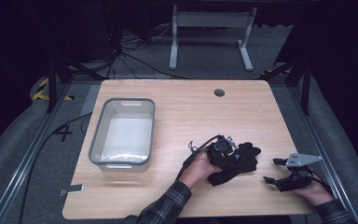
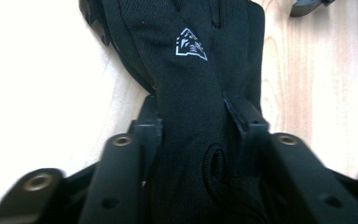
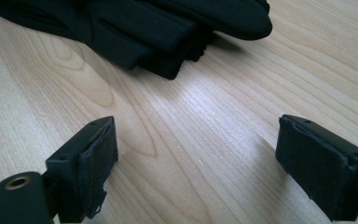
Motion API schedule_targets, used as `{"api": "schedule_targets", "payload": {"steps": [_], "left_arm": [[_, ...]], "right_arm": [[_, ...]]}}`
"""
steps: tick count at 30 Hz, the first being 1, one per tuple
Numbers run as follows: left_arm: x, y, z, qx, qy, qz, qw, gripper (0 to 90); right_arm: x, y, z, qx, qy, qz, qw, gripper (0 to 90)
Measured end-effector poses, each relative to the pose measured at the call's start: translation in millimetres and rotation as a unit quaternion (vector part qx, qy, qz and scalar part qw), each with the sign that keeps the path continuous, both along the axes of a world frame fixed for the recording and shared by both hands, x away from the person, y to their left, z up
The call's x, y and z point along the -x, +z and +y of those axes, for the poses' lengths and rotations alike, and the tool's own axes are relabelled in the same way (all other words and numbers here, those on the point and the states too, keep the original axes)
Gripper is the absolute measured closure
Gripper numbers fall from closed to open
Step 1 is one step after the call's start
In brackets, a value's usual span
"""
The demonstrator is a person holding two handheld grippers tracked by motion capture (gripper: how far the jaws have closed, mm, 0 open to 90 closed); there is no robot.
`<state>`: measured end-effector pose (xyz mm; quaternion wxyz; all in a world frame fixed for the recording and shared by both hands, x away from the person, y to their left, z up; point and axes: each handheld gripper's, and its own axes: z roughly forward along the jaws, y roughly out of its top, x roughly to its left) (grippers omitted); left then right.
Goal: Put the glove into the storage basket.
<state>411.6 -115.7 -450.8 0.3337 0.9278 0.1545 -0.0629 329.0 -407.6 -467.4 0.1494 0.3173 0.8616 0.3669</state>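
High view: the left hand-held gripper (image 1: 227,148) sits on a pair of black fabric gloves (image 1: 242,158) lying on the pale wooden bench (image 1: 191,112), with the right hand-held gripper (image 1: 271,171) just to their right and a grey-rimmed white plastic tub (image 1: 98,135) well to the left. Left gripper view: the jaws are clamped on the gloves' cuff end, the long axis running straight ahead with the fingers pointing away, so the step in hand is judged the grasp, and the next move calls for a lift, probably toward the tub. Right gripper view: the jaws stand wide apart and empty, the gloves' fingertips (image 3: 177,28) near ahead.

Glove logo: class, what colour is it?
White, on the black glove; clearest in the left gripper view.
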Motion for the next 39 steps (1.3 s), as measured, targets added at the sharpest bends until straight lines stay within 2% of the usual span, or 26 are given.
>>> {"api": "schedule_targets", "payload": {"steps": [6, 11, 15, 17, 21, 29, 32, 39], "left_arm": [[1.5, 6.1, 0.9, -0.006, 0.006, 0.000, 1.0000, 68.3], [2.3, 19.0, 8.8, -0.006, 0.018, -0.006, 0.9998, 68.3], [2.9, 26.5, 14.3, 0.005, 0.027, -0.005, 0.9996, 68.1], [0.3, 34.9, 21.0, 0.014, 0.034, -0.011, 0.9993, 68.0], [-2.5, 43.7, 30.2, 0.022, 0.044, -0.007, 0.9988, 68.0], [-5.0, 65.2, 50.4, 0.029, 0.065, -0.023, 0.9973, 67.9], [-7.3, 76.5, 63.7, 0.037, 0.083, -0.031, 0.9954, 67.8], [-9.9, 86.3, 83.4, 0.046, 0.103, -0.039, 0.9929, 67.8]], "right_arm": [[0.1, 0.0, -0.1, -0.001, 0.000, 0.000, 1.0000, 13.1], [0.2, 0.0, -0.1, -0.001, 0.000, 0.000, 1.0000, 13.1], [0.2, 0.0, -0.1, -0.001, 0.000, 0.000, 1.0000, 13.1], [0.0, 0.0, -0.3, -0.001, 0.001, 0.000, 1.0000, 13.1], [-0.1, 0.0, -0.4, -0.001, 0.002, 0.000, 1.0000, 13.1], [-0.3, 0.0, -0.5, 0.000, 0.003, 0.000, 1.0000, 13.1], [-0.4, 0.0, -0.5, 0.000, 0.003, 0.000, 1.0000, 13.1], [-0.3, 0.0, -0.3, 0.000, 0.002, 0.001, 1.0000, 12.6]]}}
